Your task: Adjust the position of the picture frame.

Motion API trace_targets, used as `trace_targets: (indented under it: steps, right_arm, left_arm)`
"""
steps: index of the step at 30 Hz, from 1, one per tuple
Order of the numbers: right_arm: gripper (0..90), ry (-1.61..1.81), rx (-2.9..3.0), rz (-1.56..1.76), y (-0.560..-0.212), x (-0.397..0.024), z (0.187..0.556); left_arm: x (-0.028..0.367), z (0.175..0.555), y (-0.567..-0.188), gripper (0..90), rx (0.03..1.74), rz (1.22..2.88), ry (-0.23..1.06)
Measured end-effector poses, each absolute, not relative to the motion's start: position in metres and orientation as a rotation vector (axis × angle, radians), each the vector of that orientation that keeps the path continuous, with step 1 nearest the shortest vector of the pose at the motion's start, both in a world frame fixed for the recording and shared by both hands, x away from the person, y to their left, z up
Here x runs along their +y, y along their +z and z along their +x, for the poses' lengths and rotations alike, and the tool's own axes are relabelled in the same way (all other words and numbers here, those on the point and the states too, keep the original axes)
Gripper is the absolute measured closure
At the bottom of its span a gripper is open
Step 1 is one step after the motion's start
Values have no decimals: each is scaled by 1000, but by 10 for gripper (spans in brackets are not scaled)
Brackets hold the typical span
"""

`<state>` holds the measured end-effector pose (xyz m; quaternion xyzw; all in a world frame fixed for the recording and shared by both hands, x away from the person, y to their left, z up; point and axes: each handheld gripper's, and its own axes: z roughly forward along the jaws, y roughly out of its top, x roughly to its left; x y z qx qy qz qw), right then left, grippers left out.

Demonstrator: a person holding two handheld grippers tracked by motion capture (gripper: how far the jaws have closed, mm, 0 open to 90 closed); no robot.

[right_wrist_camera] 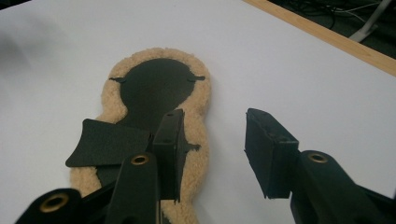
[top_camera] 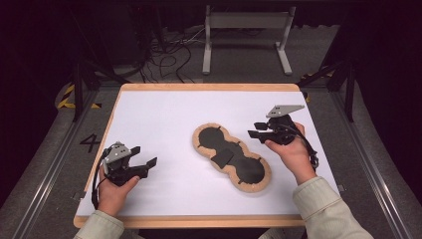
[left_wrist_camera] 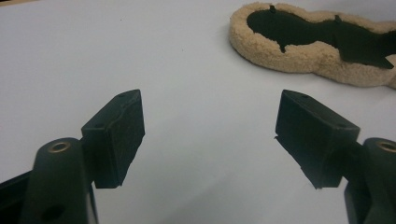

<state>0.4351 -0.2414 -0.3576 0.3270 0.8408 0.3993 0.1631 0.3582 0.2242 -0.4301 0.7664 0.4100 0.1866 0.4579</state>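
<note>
High view: a fleece pad point(top_camera: 232, 158) lies on the white board point(top_camera: 164, 114), nearer the right gripper point(top_camera: 260, 130) than the left gripper point(top_camera: 145, 160).
Around: metal stand point(top_camera: 246, 37) and cables point(top_camera: 169, 55) on the floor beyond the board; nothing lies between either gripper and the pad.
Pad axis: long, running from far-left to near-right, black side up, with a loose black flap point(top_camera: 222, 158) at its waist.
Left gripper: jaws wide apart, empty, well clear of the pad.
Right gripper: jaws partly open, nothing between them, just beside the pad's far end.
Hard to tell: in the right gripper view one jaw covers the pad's waist; it may be above it rather than touching.
</note>
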Motion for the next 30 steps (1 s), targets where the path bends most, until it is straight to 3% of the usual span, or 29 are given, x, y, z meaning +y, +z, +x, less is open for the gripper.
trace_targets:
  steps: [2,5,6,8,9,30]
  right_arm:
    - [611,1125,2409,932,-356,-237,439]
    - [747,1072,2435,955,-355,-229,451]
    - [747,1072,2435,955,-355,-229,451]
    - [878,1059,2463,973,-355,-227,458]
    - [900,1059,2472,983,-356,-226,461]
    - [900,891,2549,1037,-383,-180,513]
  left_arm:
    - [223,359,-431,245,1009,1896,457]
    - [223,360,-432,245,1008,1896,462]
    - [223,360,-432,246,1008,1896,462]
    - [223,361,-431,246,1008,1897,459]
    - [223,362,-432,246,1010,1898,459]
    - [223,362,-435,244,1012,1931,465]
